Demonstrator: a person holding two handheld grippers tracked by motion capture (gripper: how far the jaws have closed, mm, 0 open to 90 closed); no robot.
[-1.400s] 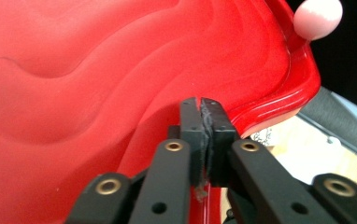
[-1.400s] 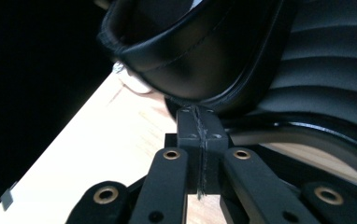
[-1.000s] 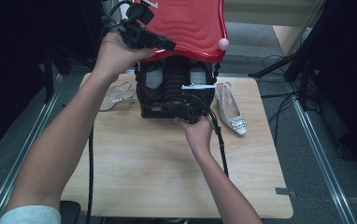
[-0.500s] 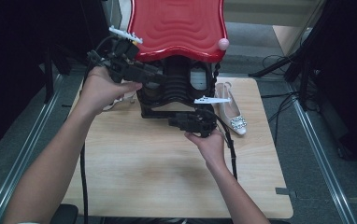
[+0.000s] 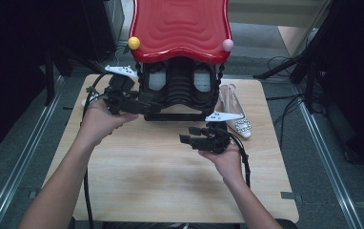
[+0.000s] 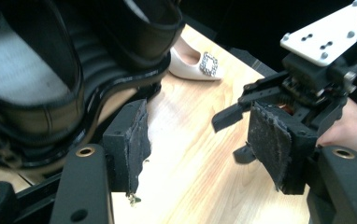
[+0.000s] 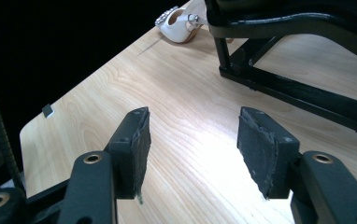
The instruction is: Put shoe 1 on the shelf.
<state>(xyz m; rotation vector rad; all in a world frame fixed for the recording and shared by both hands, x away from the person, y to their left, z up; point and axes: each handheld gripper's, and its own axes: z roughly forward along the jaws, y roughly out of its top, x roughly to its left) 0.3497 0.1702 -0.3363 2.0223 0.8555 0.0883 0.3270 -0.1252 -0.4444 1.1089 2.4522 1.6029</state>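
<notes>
Grippers apart and empty, we leave the red-topped black plastic stand (image 5: 180, 71) at the tabletop's far edge; left gripper (image 5: 139, 107) beside its base, right gripper (image 5: 192, 135) just off; back away level, jaws wide.

Glossy red ribbed plastic seat (image 5: 180, 26), matt black frame (image 5: 180, 93), smooth pale wood table (image 5: 161, 171), satiny white shoe (image 5: 235, 112)
</notes>
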